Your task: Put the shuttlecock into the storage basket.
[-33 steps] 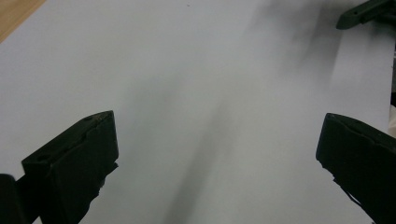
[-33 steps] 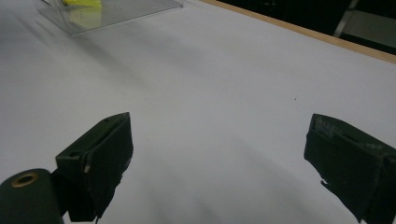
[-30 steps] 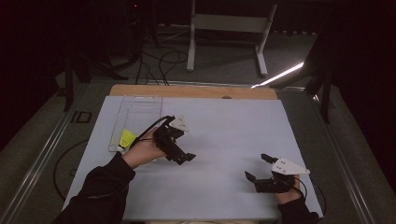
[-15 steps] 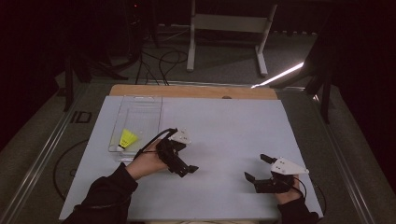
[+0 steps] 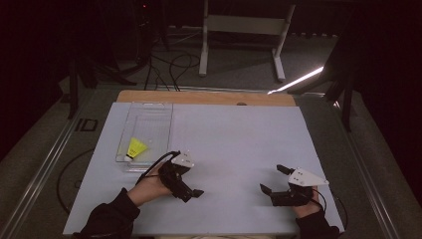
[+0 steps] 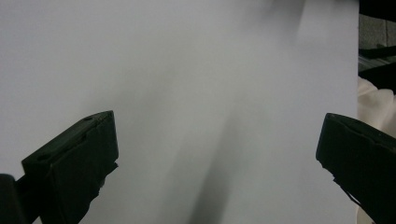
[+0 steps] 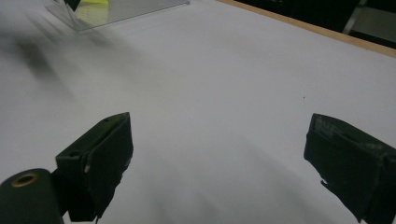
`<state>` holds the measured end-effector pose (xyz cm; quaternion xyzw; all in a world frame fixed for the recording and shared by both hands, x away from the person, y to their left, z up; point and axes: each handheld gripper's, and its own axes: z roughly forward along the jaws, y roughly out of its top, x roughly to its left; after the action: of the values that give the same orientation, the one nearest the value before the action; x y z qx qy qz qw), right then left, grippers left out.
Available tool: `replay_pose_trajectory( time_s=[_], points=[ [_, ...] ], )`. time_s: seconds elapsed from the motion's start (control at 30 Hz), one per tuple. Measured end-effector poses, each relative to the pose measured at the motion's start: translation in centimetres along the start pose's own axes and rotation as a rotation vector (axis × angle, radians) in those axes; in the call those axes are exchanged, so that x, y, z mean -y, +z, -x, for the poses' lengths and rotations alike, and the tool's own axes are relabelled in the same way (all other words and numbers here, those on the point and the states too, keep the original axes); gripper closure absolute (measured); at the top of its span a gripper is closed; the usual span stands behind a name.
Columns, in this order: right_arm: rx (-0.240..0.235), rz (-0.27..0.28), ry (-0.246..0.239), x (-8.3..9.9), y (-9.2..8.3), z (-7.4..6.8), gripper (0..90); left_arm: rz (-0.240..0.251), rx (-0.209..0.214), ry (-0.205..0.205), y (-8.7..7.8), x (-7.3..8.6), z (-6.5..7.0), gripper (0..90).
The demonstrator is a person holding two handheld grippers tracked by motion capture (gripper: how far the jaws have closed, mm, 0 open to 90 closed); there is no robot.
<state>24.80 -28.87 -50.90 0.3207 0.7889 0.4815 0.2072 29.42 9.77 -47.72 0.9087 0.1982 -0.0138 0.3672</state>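
A yellow shuttlecock (image 5: pixel 135 148) lies in the near end of a clear plastic tray (image 5: pixel 152 117) on the left of the white table top. My left gripper (image 5: pixel 189 188) hovers just right of and nearer than the tray's front corner; in the left gripper view (image 6: pixel 219 135) its jaws stand wide open over bare white surface. My right gripper (image 5: pixel 271 178) rests low at the near right, open and holding nothing, with its jaws pointing toward the table's middle (image 7: pixel 219 135). The tray's corner (image 7: pixel 135 8) and a bit of yellow shuttlecock (image 7: pixel 93 3) show far off in the right gripper view.
The white sheet (image 5: pixel 239 144) covers the table, with a wooden edge strip (image 5: pixel 209 97) at the back. A white stand (image 5: pixel 244 30) and cables (image 5: pixel 169 64) are on the dark floor beyond. A person's sleeves enter from the bottom.
My left gripper has drawn back from the tray toward the near edge and a little right. The shuttlecock stays in the tray. The right gripper has not moved.
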Motion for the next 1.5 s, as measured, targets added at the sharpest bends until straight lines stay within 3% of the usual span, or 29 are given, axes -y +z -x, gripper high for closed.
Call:
replay_pose_trajectory(
  time_s=[0.43,0.9,1.33,1.43,1.5],
  points=[
    [-0.012,-0.005,0.002,0.1,0.1,0.0,8.1,0.016,0.035,-0.032,-0.3,3.3,0.1,0.0],
    [-0.013,-0.004,0.005,0.1,0.1,0.0,8.1,0.069,0.011,-0.103,-1.5,7.2,0.3,0.0],
    [-0.009,-0.003,0.008,0.0,0.0,0.0,8.1,0.111,-0.050,-0.167,-2.9,9.4,0.3,0.0],
    [-0.012,-0.002,0.009,0.0,0.0,0.0,8.1,0.135,-0.098,-0.186,-3.5,10.2,0.4,0.0],
    [-0.012,-0.002,0.009,0.0,0.0,0.0,8.1,0.141,-0.100,-0.189,-3.6,10.4,0.4,0.0]
  ],
)
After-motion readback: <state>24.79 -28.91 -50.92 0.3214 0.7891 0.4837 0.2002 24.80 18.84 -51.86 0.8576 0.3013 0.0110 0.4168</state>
